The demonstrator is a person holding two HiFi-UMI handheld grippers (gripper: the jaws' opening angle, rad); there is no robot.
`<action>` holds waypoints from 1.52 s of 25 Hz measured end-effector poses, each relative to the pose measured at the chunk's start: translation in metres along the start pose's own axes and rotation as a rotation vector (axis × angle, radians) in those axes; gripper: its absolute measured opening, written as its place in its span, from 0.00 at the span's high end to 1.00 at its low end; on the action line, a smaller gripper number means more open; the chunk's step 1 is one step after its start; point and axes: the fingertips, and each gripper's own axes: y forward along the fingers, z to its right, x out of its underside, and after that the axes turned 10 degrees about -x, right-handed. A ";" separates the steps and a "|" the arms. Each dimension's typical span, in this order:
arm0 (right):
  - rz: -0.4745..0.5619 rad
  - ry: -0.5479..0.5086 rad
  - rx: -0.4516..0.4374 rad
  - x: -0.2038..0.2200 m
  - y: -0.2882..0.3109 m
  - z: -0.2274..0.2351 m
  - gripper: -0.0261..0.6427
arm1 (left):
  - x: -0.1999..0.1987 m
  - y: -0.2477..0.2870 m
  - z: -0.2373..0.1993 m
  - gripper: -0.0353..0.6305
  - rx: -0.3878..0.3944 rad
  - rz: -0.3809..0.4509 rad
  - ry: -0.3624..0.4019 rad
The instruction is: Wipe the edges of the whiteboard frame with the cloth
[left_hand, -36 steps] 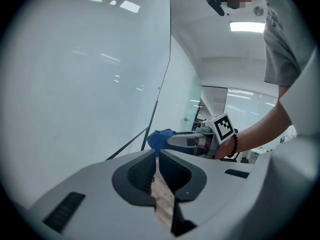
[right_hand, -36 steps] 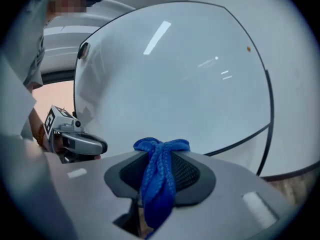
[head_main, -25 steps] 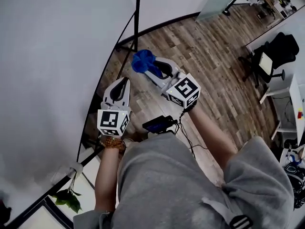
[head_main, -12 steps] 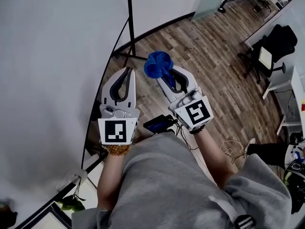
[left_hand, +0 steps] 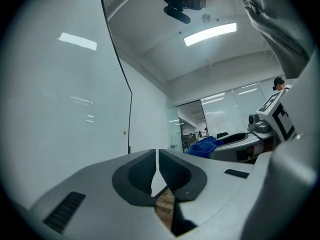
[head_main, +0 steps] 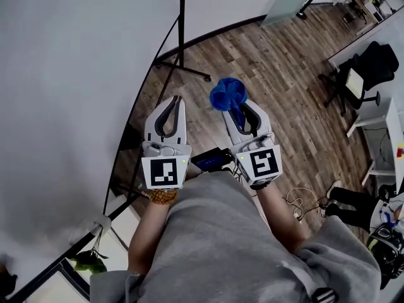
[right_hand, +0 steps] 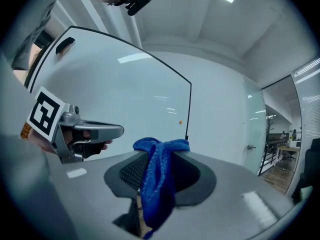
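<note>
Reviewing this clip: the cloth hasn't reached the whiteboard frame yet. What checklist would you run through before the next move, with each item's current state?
1. Cloth gripped: ok. The blue cloth is pinched between the jaws of the right tongs.
2. Cloth available for wiping: ok. A bunch of it sticks out past the tips.
3. Cloth touching the whiteboard frame: not ok. It is held in the air, short of the black edge.
4. Path to the frame: ok. In the right gripper view nothing stands between cloth and edge.
5. Left tongs free: ok. Jaws together, nothing between them, beside the right tongs.
6. Which part of the frame needs wiping: cannot tell. No dirt can be made out.
</note>
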 end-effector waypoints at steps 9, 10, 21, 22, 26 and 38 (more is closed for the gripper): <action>-0.044 0.013 -0.065 0.012 0.001 -0.020 0.75 | 0.025 0.001 0.015 0.91 0.038 -0.075 -0.002; -0.049 0.011 -0.067 0.014 0.000 -0.020 0.75 | 0.025 0.003 0.016 0.91 0.043 -0.078 0.004; -0.099 0.008 -0.024 0.047 -0.014 -0.028 0.75 | 0.057 -0.008 0.020 0.91 0.052 -0.095 0.015; -0.097 0.012 -0.024 0.048 -0.014 -0.028 0.75 | 0.059 -0.008 0.021 0.91 0.054 -0.099 0.012; -0.110 0.032 -0.013 0.055 -0.019 -0.025 0.75 | 0.063 -0.008 0.021 0.91 0.061 -0.117 -0.008; -0.131 0.047 -0.056 0.078 -0.027 -0.036 0.75 | 0.084 -0.024 0.028 0.91 0.116 -0.167 -0.019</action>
